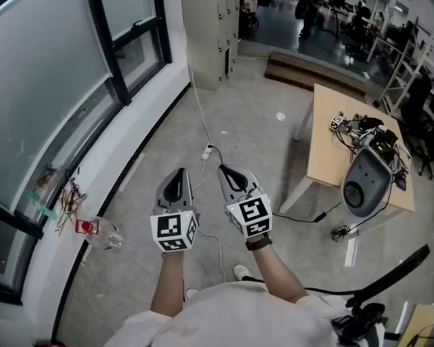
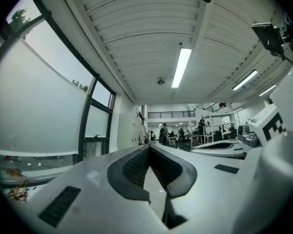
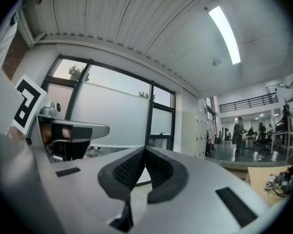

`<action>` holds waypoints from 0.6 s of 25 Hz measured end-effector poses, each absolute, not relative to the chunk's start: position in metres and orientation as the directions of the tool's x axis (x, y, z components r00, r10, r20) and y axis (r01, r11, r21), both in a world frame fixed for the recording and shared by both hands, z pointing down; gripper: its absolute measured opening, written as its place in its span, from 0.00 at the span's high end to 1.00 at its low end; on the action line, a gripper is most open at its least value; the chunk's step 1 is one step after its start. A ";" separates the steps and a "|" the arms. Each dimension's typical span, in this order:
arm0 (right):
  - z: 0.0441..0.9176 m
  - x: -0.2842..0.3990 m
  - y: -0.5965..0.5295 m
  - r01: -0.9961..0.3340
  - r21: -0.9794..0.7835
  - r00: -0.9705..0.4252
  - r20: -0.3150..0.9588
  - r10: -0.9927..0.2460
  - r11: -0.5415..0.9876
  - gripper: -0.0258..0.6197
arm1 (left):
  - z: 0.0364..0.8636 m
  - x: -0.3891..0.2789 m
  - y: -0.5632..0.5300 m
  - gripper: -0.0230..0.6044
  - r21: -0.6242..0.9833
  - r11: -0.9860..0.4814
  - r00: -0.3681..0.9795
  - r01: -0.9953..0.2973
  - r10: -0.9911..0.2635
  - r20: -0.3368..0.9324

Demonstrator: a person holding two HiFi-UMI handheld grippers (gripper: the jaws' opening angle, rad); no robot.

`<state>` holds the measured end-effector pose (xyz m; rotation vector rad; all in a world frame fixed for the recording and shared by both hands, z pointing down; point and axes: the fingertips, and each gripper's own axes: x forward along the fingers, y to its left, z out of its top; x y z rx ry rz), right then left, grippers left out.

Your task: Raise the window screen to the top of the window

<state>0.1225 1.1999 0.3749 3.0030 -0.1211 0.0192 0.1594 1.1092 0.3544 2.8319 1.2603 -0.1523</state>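
Window screen (image 2: 39, 106): pale grey translucent sheet, hanging flat over the large pane on my left, lower edge just above the sill, clear strip of glass showing above it.

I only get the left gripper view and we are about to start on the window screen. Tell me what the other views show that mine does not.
Observer: The right gripper view shows the right gripper with its jaws together and nothing between them.
Operator: Give me where both grippers are relative to the window.
Observer: In the head view the left gripper and the right one are side by side over the floor. The window is off to their left, and neither gripper touches it.
Operator: Report what is on the right side.
Observer: A wooden table stands there with a grey device on it.
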 end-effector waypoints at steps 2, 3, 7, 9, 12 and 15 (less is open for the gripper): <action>0.376 0.113 1.207 -0.079 0.140 0.997 0.022 -0.077 -0.987 0.96 | 0.355 0.153 1.118 0.96 0.003 -0.667 0.663 0.745 0.741 -0.109; 0.377 0.108 1.213 -0.076 0.143 0.997 0.024 -0.073 -0.987 0.96 | 0.355 0.150 1.124 0.96 0.007 -0.664 0.660 0.748 0.743 -0.111; 0.381 0.080 1.257 -0.022 0.142 0.999 0.035 -0.017 -0.990 0.96 | 0.353 0.130 1.169 0.96 0.020 -0.626 0.624 0.780 0.773 -0.115; 0.380 0.062 1.287 0.033 0.129 0.999 0.037 0.038 -0.991 0.96 | 0.353 0.118 1.195 0.96 0.020 -0.598 0.596 0.801 0.794 -0.117; 0.380 0.044 1.316 0.107 0.114 0.994 0.022 0.110 -0.988 0.96 | 0.356 0.107 1.216 0.96 0.015 -0.573 0.571 0.819 0.813 -0.115; 0.377 0.038 1.331 0.122 0.089 0.992 0.005 0.123 -0.989 0.96 | 0.357 0.100 1.223 0.96 0.011 -0.578 0.576 0.816 0.810 -0.112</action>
